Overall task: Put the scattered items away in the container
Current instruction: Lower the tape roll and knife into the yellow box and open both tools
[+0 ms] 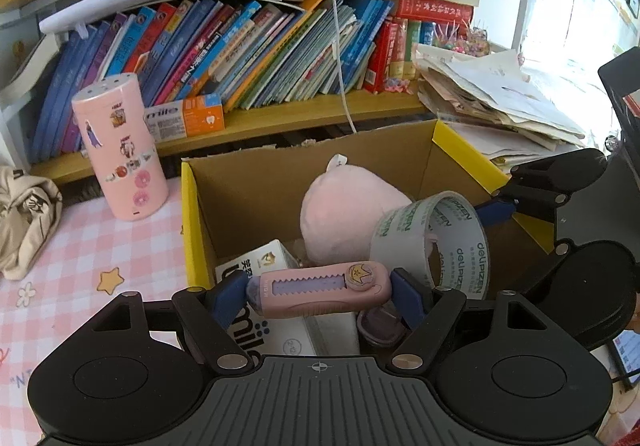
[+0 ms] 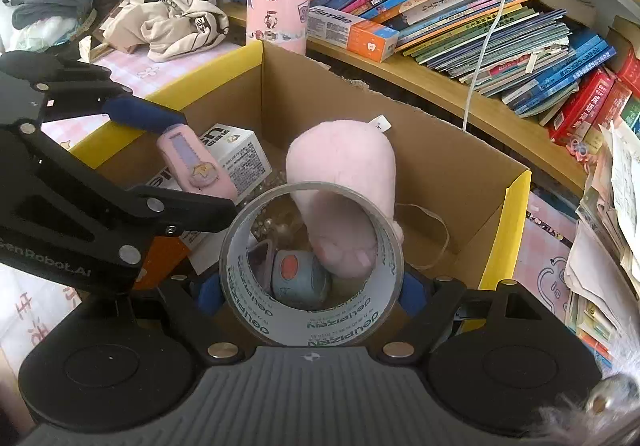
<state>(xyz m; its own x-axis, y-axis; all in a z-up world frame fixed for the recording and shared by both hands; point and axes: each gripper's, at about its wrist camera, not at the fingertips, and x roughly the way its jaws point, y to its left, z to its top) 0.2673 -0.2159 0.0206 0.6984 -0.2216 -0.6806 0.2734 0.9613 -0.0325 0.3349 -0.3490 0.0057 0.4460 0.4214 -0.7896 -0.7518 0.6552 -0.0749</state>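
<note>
Two grippers, two catches, one cardboard box [image 1: 192, 213]. My left gripper [image 1: 320, 292] is clamped end to end on the pink utility knife [image 1: 320, 288], which lies crosswise between the blue pads, over the box's near edge. My right gripper [image 2: 310, 290] squeezes the tape roll [image 2: 310, 322] by its outer sides, the roll's hole facing the camera — it hangs above the box's open top.

Inside the box I count one pink plush toy [image 2: 344, 161] and two white cartons [image 2: 240, 153], one lying under the other. The right wrist view alone looks through the roll to a small blue-grey object with an orange spot [image 2: 298, 278] — a toy, perhaps, too dim to name. The left wrist view alone shows the roll from its side, with my right gripper's blue pad touching it.

Outside the box stand one pink sticker-covered canister [image 1: 120, 149] and one toothpaste carton [image 1: 186, 119] on the shelf.
</note>
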